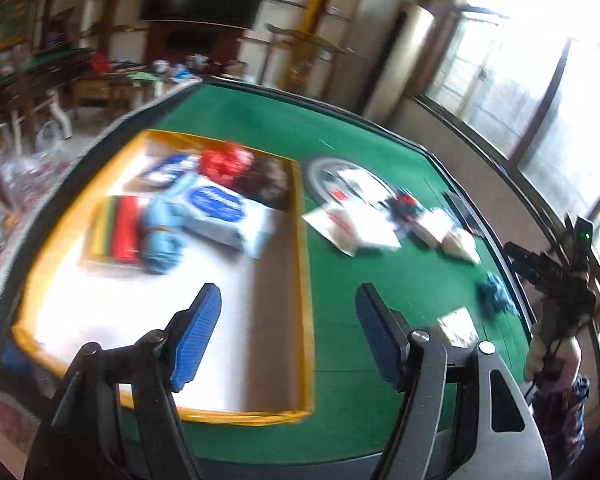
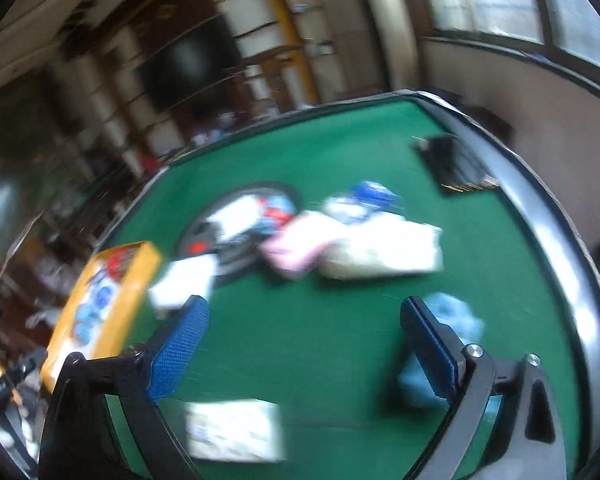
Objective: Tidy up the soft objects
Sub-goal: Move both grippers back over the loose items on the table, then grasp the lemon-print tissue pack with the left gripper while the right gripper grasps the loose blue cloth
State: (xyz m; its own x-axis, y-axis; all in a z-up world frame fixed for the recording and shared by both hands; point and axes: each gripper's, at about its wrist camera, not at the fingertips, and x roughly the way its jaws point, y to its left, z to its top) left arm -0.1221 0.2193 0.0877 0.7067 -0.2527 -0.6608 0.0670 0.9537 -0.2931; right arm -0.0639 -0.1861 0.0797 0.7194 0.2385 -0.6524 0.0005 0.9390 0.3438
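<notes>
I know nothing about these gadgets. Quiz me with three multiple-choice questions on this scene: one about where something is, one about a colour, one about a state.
1. Where does the red pompom-like ball lie?
A. inside the yellow-rimmed box
B. on the bare green cloth
C. between the left fingers

2. What colour are the pads on the fingers?
A. red
B. blue
C. white

3. How does the right gripper stand?
A. shut on the light blue soft item
B. shut on nothing
C. open, holding nothing

Answers:
1. A: the ball sits at the far end of the yellow-rimmed box, next to the blue and white packet.
2. B: both views show ribbed blue pads.
3. C: green table shows in the wide gap between its fingers, and the light blue soft item lies outside them, by the right one.
</notes>
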